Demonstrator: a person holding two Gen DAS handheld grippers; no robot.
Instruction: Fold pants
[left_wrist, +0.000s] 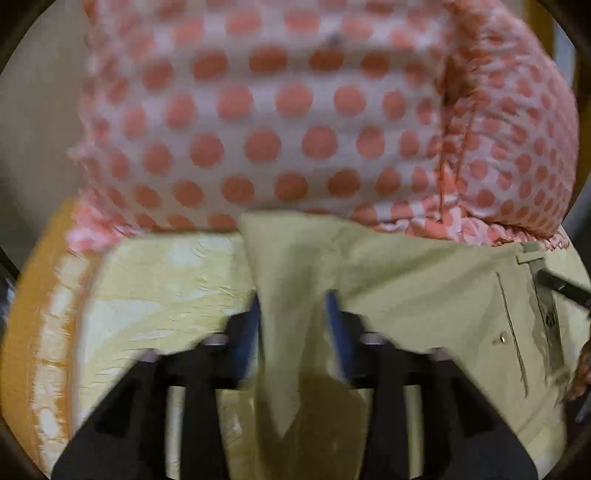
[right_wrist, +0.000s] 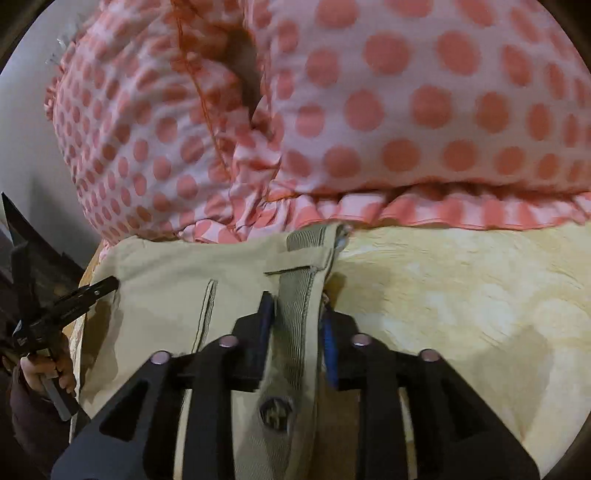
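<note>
I have my left hand-held gripper (left_wrist: 291, 317) clenched on a fold of the khaki pants (left_wrist: 424, 280), my right hand-held gripper (right_wrist: 297, 321) on their waistband (right_wrist: 295, 291); they lie on the bed (right_wrist: 461, 288) by polka-dot pillows (left_wrist: 277, 110), folding barely begun.

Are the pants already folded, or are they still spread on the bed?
Cannot tell. Both tools grip the khaki pants: the left tool a loose edge, the right tool the waistband. The fabric between looks partly flat.

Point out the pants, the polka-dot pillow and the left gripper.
pants (left_wrist: 424, 280): left wrist view, on the flat khaki fabric beside the pocket.
polka-dot pillow (right_wrist: 424, 110): right wrist view, on its dotted front face.
left gripper (left_wrist: 293, 317): left wrist view, midway between the blue-padded fingertips, shut on a pants fold.
</note>
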